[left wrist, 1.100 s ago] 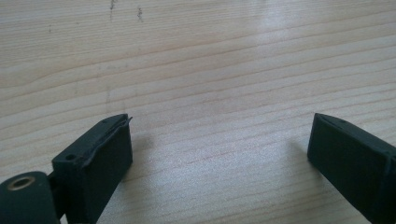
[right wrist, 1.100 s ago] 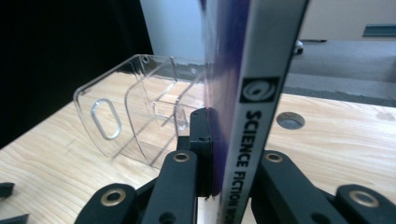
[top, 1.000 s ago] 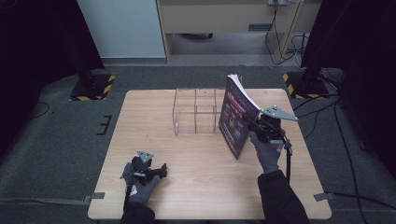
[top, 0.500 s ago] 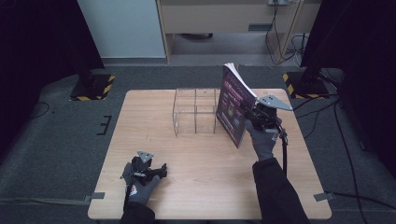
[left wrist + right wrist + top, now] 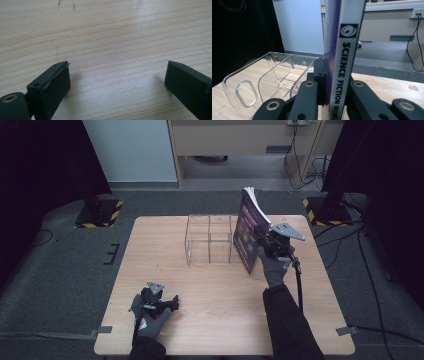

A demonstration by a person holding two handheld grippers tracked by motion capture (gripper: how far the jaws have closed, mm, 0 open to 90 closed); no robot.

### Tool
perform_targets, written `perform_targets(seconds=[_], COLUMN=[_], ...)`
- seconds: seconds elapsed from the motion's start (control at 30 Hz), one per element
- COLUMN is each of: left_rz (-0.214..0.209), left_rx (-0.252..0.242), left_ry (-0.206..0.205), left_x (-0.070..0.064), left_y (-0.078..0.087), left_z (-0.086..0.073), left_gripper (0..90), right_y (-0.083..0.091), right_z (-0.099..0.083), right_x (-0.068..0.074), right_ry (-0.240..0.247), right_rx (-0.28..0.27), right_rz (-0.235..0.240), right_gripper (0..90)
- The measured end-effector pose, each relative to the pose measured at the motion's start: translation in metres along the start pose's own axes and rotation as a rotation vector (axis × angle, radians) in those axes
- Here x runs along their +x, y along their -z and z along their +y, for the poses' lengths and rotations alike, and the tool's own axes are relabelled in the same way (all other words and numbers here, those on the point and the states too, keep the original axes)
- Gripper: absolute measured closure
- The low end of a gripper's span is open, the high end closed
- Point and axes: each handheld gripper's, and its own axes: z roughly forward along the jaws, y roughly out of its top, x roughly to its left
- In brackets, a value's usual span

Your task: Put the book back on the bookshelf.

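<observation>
While the right gripper (image 5: 266, 240) holds the thin purple-covered magazine with the white spine (image 5: 248, 232) upright above the light wooden table (image 5: 225, 320), its black jaws are clamped on the spine side, as the right gripper view makes plain: the white spine lettered "SCIENCE FICTION WORLD" (image 5: 344, 57) stands vertically between the two jaws, which press against it from either side. From the high view the magazine stands on edge, leaning slightly, just to the right of the clear plastic divided organiser box (image 5: 210, 239), with its lower corner close to the tabletop; whether it touches the wood I cannot tell. I judge the magazine to be light but floppy: a thin stack of glossy pages bound only at the spine, so the covers would likely slide under hard pads and the free pages fan open, as they seem to at the top edge. The spine is the stiffest part and the sensible place to grip, low enough that the sheet does not bend over above the jaws. The clear box looks rigid yet light, so a nudge from the magazine's edge could push it across the table. The left gripper (image 5: 159, 301) rests low near the front left of the table, well apart from the box, its jaws spread wide over bare wood (image 5: 112, 50) with nothing between them.
</observation>
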Motion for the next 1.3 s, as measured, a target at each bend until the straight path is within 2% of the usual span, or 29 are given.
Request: perform_targets(seconds=[0.23,0.4,0.53,0.8,1.0,1.17,1.3], left_rz=[0.001,0.001,0.001,0.001,0.001,0.001,0.001], left_rx=[0.000,0.001,0.001,0.002,0.002,0.002,0.002], left_ry=[-0.001,-0.002,-0.001,-0.002,-0.002,-0.001,-0.002], left_x=[0.000,0.000,0.000,0.000,0.000,0.000,0.000], left_y=[0.000,0.000,0.000,0.000,0.000,0.000,0.000], left_z=[0.000,0.000,0.000,0.000,0.000,0.000,0.000], left_gripper=[5.2,5.1,5.1,5.0,5.0,5.0,5.0], right_y=[-0.001,0.001,0.003,0.005,0.006,0.010,0.016], right_z=[-0.008,-0.008,-0.009,-0.010,-0.009,-0.007,-0.006], right_x=[-0.002,0.000,-0.002,-0.010,-0.012,-0.013,-0.017], right_ry=[-0.008,-0.005,-0.011,-0.022,-0.036,-0.025,-0.036], right_rx=[0.005,0.020,0.043,0.098,0.089,0.071,0.079], right_rz=[-0.005,-0.034,-0.055,-0.039,-0.027,-0.019,0.006], right_gripper=[82.5,80.8,75.3,70.4,55.5,39.5,28.0])
